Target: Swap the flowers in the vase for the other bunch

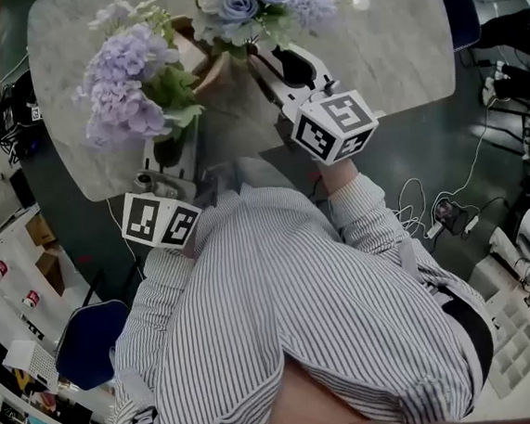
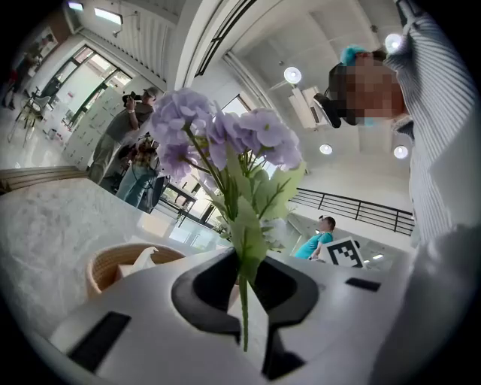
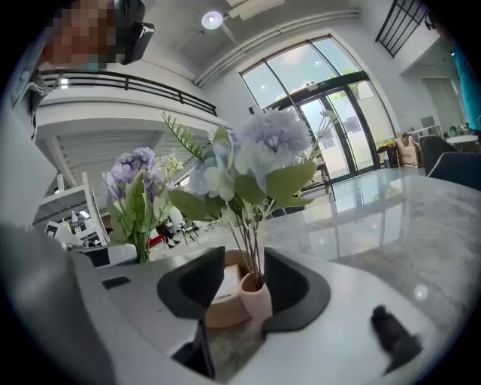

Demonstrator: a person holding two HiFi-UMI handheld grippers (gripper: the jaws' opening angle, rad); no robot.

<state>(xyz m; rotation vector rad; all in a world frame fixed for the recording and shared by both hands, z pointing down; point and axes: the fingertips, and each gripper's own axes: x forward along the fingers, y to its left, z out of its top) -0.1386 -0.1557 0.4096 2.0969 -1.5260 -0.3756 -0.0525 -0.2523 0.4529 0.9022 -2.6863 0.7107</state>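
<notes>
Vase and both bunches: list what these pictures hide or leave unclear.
- Vase: head view, covered by the blue bunch; seen only in the right gripper view.
- Vase's depth: right gripper view, may stand between the right gripper's open jaws or beyond them.
- Left gripper tips: head view, under the purple bunch.
- Basket contents: left gripper view, rim hides all but a white scrap.

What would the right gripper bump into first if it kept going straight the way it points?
Most likely the small pink vase, which stands in line with the gap between the right gripper's open jaws, blue flowers in it. A woven basket sits just behind. Depth is hard to judge.
</notes>
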